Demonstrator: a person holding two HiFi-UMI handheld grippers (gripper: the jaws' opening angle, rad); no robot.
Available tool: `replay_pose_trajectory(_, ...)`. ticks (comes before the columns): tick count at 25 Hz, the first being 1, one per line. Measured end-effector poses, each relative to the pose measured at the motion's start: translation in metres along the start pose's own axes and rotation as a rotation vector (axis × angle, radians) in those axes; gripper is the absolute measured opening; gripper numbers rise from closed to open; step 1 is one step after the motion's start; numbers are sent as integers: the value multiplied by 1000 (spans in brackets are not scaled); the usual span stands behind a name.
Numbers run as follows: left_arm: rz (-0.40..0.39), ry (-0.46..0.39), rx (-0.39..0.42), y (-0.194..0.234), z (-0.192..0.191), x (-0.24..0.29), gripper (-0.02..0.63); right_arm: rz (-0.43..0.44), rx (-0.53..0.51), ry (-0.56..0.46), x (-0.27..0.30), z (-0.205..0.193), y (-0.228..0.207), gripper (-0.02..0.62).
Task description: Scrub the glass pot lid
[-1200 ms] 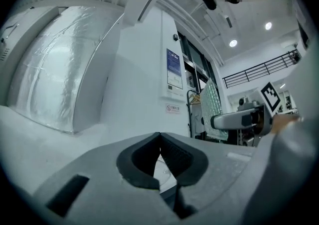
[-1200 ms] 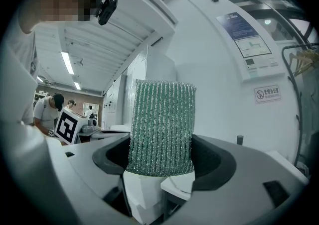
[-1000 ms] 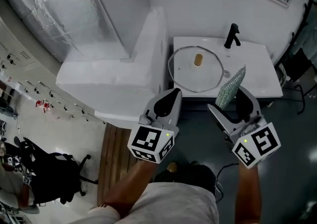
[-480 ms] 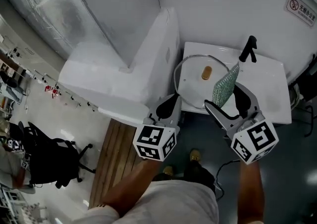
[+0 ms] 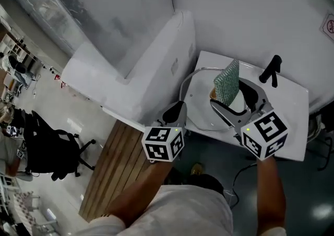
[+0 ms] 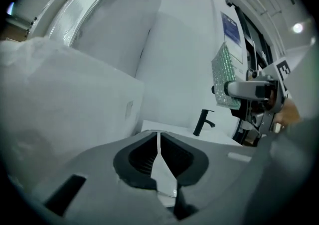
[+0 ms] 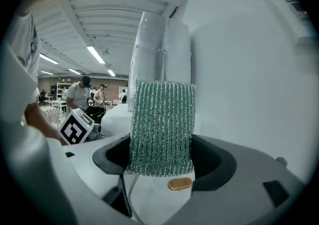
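White walls close in behind a white sink, where a black tap stands at the back edge. The glass pot lid lies flat in the basin with its gold-coloured knob facing up. Your right gripper clamps a green scrubbing pad upright between its jaws, above the lid and close to the knob. Whether the pad touches the glass cannot be told. Your left gripper has its jaws pressed together on nothing and sits at the sink's left front corner, just beside the lid's rim. A white cabinet adjoins the sink on the left, with wooden boards on the floor below.
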State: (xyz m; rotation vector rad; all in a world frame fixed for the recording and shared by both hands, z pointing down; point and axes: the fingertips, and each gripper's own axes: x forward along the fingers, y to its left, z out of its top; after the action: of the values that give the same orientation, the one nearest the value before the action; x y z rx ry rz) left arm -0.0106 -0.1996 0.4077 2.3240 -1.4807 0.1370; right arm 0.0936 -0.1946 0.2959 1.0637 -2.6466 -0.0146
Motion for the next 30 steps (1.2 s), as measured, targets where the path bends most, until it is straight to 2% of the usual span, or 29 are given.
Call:
replay_pose_trajectory(7, 69, 90, -102, 19, -20, 26, 18, 110, -69, 168, 38, -19, -17, 348)
replay_pose_trajectory(15, 93, 161, -185, 36, -32, 40, 24, 251, -235, 463, 81, -48, -21, 348)
replay_pose_trajectory(22, 82, 217, -263, 41, -46, 48, 130, 378, -413, 761, 111, -86, -25, 348)
replay_pose_trajectory(30, 48, 283, -341, 45, -61, 56, 161, 506, -581, 1010, 139, -124, -36, 348)
